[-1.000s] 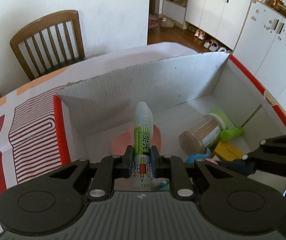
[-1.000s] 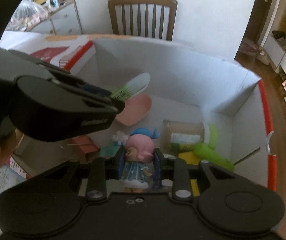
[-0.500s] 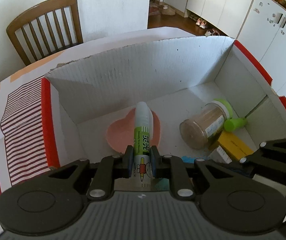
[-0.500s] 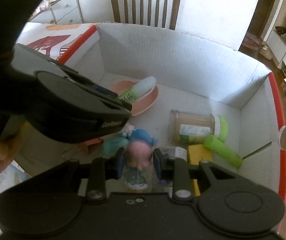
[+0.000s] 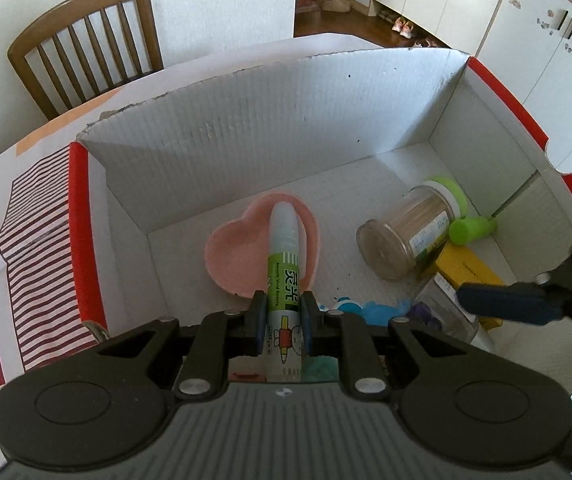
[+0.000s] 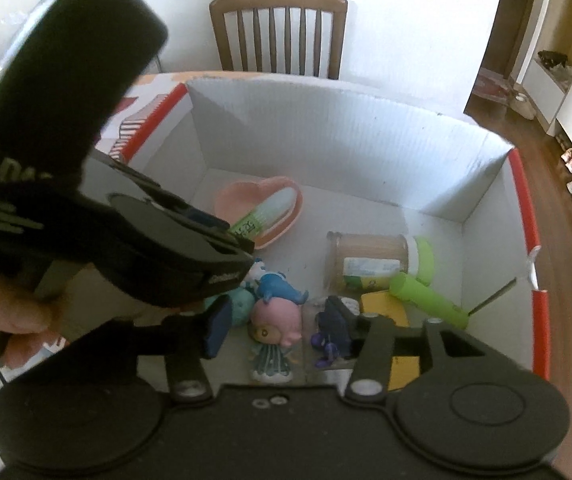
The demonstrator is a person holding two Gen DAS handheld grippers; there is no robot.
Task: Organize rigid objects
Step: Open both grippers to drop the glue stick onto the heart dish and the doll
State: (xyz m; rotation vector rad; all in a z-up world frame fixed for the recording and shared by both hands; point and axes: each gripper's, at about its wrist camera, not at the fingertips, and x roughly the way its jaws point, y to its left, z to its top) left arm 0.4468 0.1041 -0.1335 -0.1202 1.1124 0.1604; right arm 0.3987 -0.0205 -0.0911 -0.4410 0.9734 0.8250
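Observation:
My left gripper (image 5: pixel 282 312) is shut on a white glue bottle (image 5: pixel 284 248) with a green label. The bottle points down over a pink heart-shaped dish (image 5: pixel 230 252) on the floor of the white cardboard box (image 5: pixel 286 120). The right gripper (image 6: pixel 280 326) hangs low in the box and its jaws are opening. A small doll (image 6: pixel 276 328) with a pink head lies between them on the box floor, free of both pads. In the right wrist view the left gripper (image 6: pixel 234 236) fills the left side, and its glue bottle (image 6: pixel 270 210) lies across the dish (image 6: pixel 238 196).
On the box floor lie a toothpick jar (image 6: pixel 374 264) with a green lid, a green cylinder (image 6: pixel 426 296), a yellow box (image 6: pixel 382 304), a blue toy (image 6: pixel 280 286) and a dark purple figure (image 6: pixel 332 328). A wooden chair (image 5: pixel 86 48) stands behind the table. A person's hand (image 6: pixel 14 320) holds the left gripper.
The right jaws have spread apart and let go of the doll, which now lies on the box floor. The left gripper has tipped down over the dish, still holding the glue bottle.

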